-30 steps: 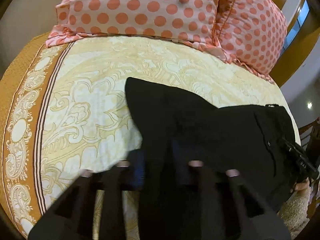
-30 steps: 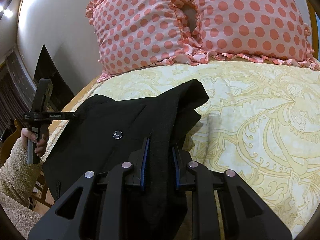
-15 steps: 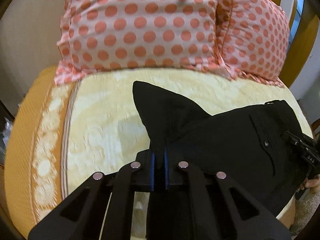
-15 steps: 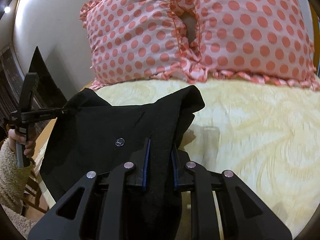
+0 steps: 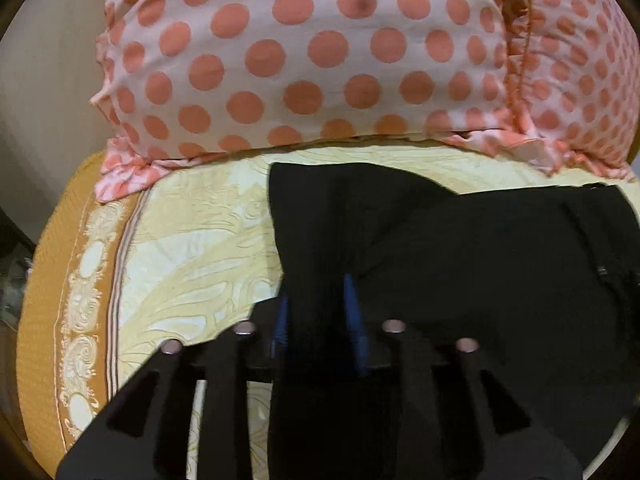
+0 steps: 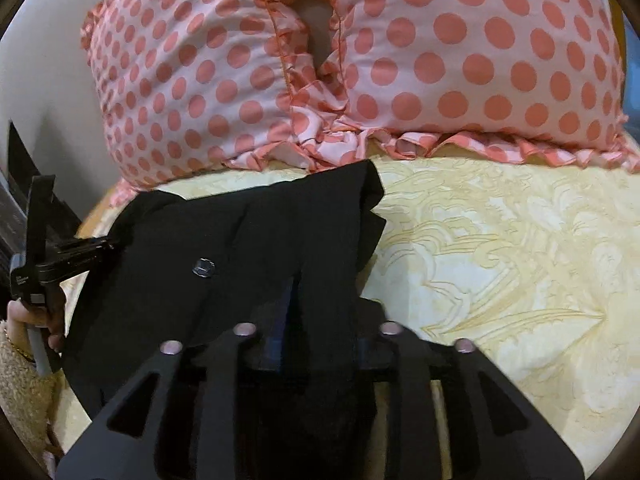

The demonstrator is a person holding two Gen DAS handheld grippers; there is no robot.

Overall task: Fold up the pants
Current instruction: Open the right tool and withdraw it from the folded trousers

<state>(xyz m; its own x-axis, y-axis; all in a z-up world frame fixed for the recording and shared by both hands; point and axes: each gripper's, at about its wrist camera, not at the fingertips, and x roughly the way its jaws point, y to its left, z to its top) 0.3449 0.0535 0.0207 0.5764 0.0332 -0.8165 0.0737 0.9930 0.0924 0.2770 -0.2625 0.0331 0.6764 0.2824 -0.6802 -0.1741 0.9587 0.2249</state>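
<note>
Black, finely ribbed woven pants [image 5: 480,272] fill your left wrist view, spread across the pale yellow damask bedspread [image 5: 192,264] with their far edge close to the pink polka-dot ruffled pillows [image 5: 312,60]. Your left gripper [image 5: 316,312] has its blue-lined jaws narrowed onto a raised ridge of that cloth, which runs straight ahead from the claw toward the pillows; the bulk of the garment lies to its right.

From your right wrist view, the right gripper [image 6: 320,312] likewise pinches a fold, blue pad [image 6: 286,300] showing beside it. Here the pants [image 6: 180,248], with a small metal button [image 6: 203,267], stretch leftward to the other handheld gripper [image 6: 80,250] clamped on the far edge. Judging by this, both hands share one taut span to lay down.
</note>
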